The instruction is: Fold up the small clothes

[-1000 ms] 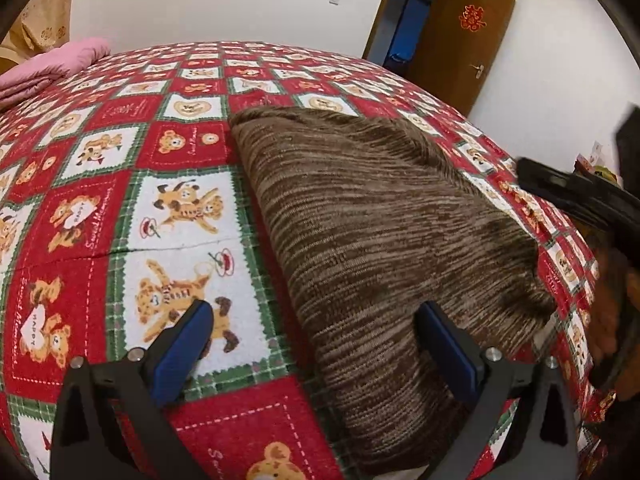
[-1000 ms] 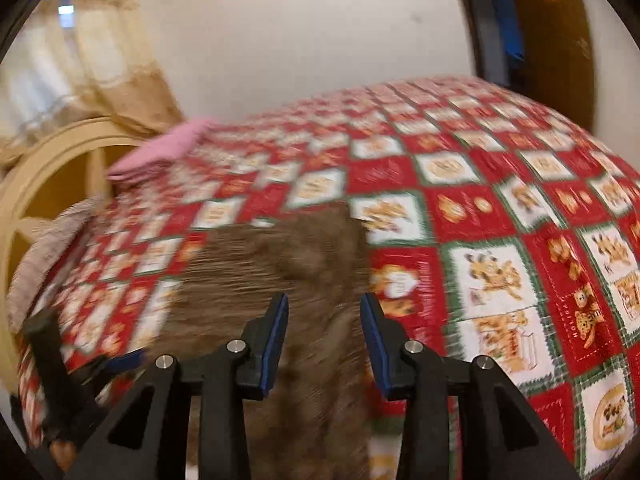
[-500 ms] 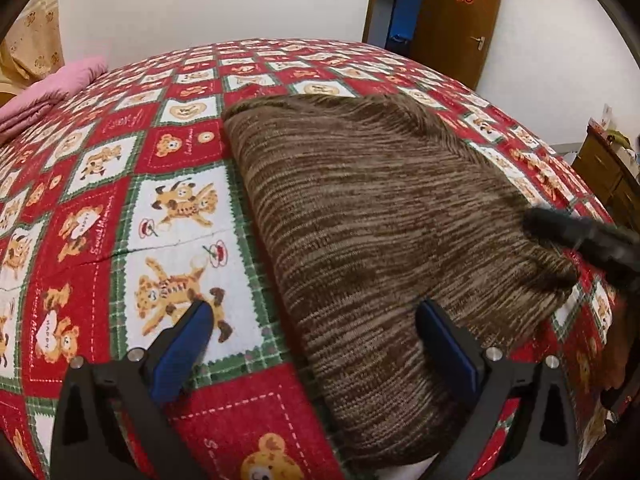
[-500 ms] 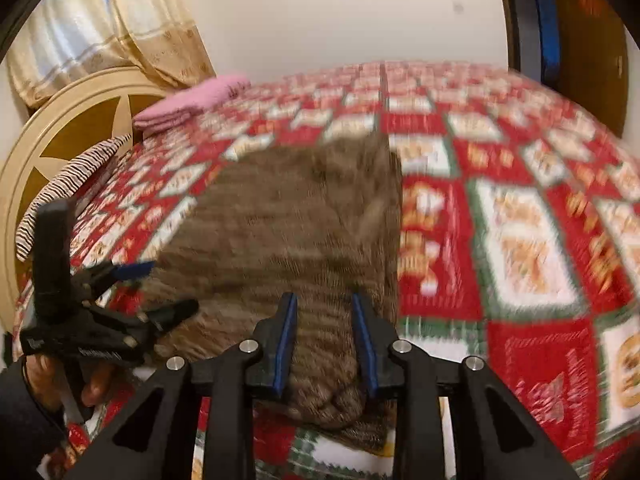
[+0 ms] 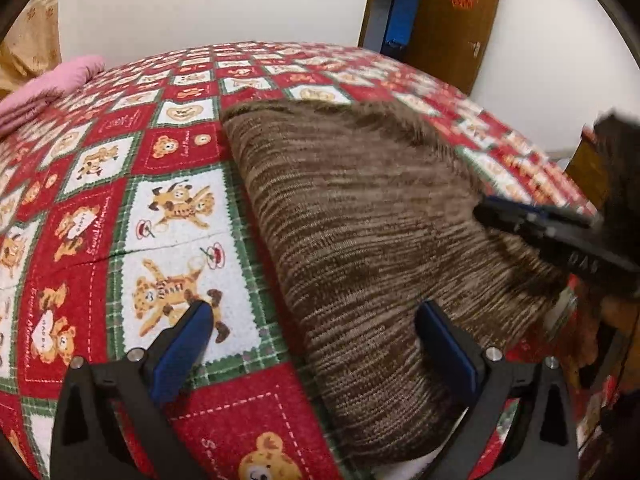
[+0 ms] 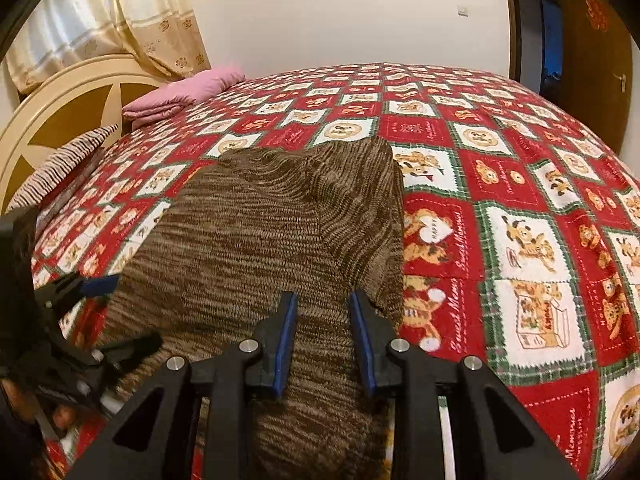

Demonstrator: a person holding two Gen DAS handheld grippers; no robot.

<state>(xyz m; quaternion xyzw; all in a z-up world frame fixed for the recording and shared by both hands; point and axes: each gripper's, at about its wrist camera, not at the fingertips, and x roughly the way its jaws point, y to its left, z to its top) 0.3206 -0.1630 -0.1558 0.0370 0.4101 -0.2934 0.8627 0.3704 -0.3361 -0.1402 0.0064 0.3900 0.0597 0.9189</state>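
White walls and a brown door (image 5: 448,20) sit behind a bed covered in a red, green and white teddy-bear quilt (image 6: 500,208). Brown knit sweater (image 6: 256,240) lies flat on the quilt, near the bed's close edge, one fold running diagonally across it. Pink folded blanket (image 6: 180,94) and a striped pillow (image 6: 60,168) sit well beyond the sweater toward the headboard (image 6: 52,108), with a curtain (image 6: 152,20) above them. Left gripper (image 5: 312,344): jaws wide open, nothing held; one finger over the quilt just beside the sweater's edge, the other over the sweater. Right gripper (image 6: 324,336): jaws narrow, a gap between the pads, low over the sweater's near side with knit showing between them; can't tell if the pads pinch any fabric.
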